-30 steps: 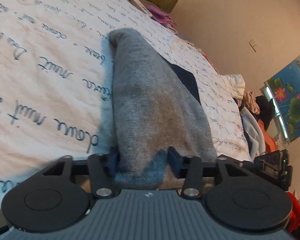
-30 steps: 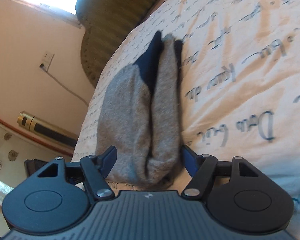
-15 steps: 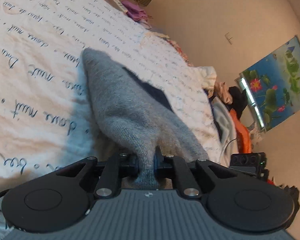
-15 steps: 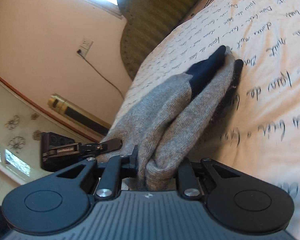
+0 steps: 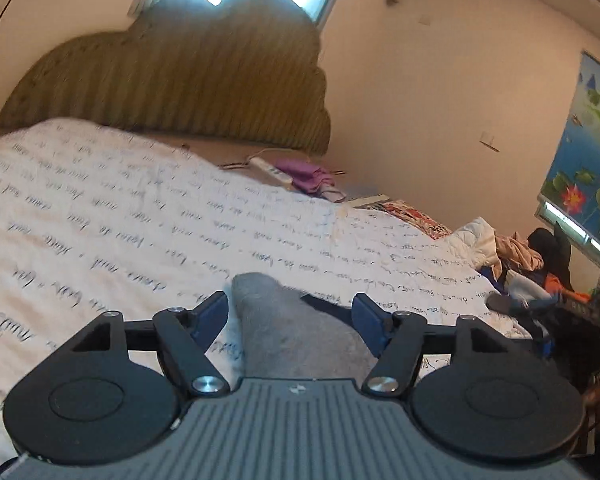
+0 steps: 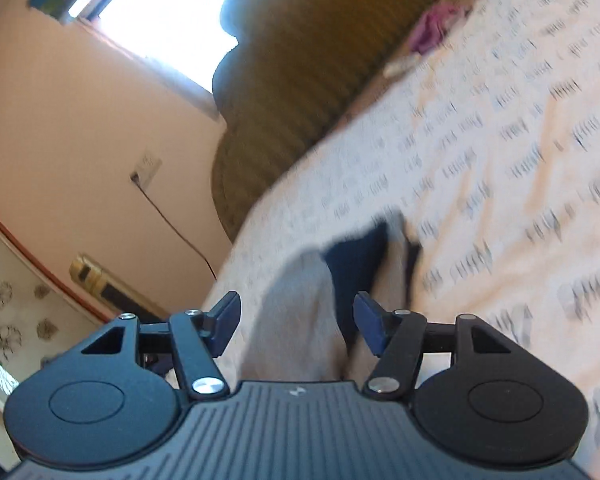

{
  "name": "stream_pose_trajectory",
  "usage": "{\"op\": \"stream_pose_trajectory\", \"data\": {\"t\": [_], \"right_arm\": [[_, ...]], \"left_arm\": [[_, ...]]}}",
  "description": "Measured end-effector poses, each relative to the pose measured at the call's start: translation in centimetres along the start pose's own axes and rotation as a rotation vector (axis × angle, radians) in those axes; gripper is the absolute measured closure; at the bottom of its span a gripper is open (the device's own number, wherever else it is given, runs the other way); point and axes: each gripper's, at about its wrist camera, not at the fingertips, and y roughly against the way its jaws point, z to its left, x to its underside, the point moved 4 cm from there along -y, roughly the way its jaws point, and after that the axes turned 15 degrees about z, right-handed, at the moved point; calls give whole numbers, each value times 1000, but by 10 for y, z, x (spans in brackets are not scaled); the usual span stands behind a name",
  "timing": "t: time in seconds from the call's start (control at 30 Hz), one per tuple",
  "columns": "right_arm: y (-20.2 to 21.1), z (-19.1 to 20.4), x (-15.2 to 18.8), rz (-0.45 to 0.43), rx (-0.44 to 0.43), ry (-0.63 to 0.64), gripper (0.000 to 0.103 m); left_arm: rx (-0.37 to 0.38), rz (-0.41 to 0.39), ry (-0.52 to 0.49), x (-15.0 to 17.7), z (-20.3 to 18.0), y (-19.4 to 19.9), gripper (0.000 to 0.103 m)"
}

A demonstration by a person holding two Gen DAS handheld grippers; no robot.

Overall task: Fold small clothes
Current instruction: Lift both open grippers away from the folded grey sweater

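Note:
A pair of grey socks (image 5: 296,328) with dark navy parts (image 6: 360,264) lies on the white bedspread (image 5: 100,220) printed with script. My left gripper (image 5: 290,316) is open, its blue-padded jaws apart on either side of the sock's end, not pinching it. My right gripper (image 6: 296,318) is open too, its jaws standing apart over the near end of the socks (image 6: 300,320). The near ends of the socks are hidden under both gripper bodies. The right wrist view is blurred.
A ribbed olive headboard (image 5: 180,80) stands at the far end of the bed. A purple cloth (image 5: 304,174) and a white power strip (image 5: 268,170) lie near it. A heap of clothes (image 5: 520,252) sits at the right edge. A wall socket with cable (image 6: 146,168) is left.
Both grippers were shut on the socks half a second ago and are now open. Both cameras have tilted up, showing the headboard and walls.

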Motion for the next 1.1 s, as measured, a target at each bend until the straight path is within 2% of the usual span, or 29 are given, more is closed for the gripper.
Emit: {"op": "stream_pose_trajectory", "data": {"t": [0.07, 0.13, 0.17, 0.27, 0.3, 0.4, 0.53, 0.6, 0.7, 0.8, 0.87, 0.97, 1.03, 1.1], "right_arm": [[-31, 4, -23, 24, -34, 5, 39], [-71, 2, -39, 88, -29, -21, 37], [-89, 0, -43, 125, -3, -7, 38], [-128, -26, -46, 192, 196, 4, 38], [-135, -39, -45, 208, 206, -14, 39], [-128, -62, -44, 152, 109, -85, 41], [-133, -56, -42, 165, 170, 6, 42], [-134, -50, -46, 174, 191, -3, 42], [-120, -31, -45, 130, 230, -34, 39], [-109, -1, -30, 113, 218, 46, 35], [-112, 7, -17, 145, 215, 70, 25], [-128, -9, -5, 199, 274, 76, 25], [-124, -21, -3, 157, 220, 62, 26], [-120, -23, -5, 150, 203, 18, 26]], "left_arm": [[-18, 44, -82, 6, -29, -35, 34], [-81, 90, -178, 14, -48, -65, 34], [-126, 123, -225, 19, -53, -81, 34], [-186, 189, -306, 32, -51, -109, 32], [-200, 192, -331, 36, -49, -113, 31], [-217, 175, -382, 47, -42, -119, 29], [-224, 166, -376, 45, -39, -125, 26], [-228, 166, -383, 45, -41, -123, 26], [-223, 167, -372, 44, -40, -122, 26], [-234, 165, -378, 45, -41, -123, 26], [-237, 166, -384, 45, -42, -124, 26], [-239, 163, -392, 45, -42, -128, 26], [-243, 159, -396, 46, -43, -128, 26], [-240, 153, -398, 46, -42, -127, 25]]}}
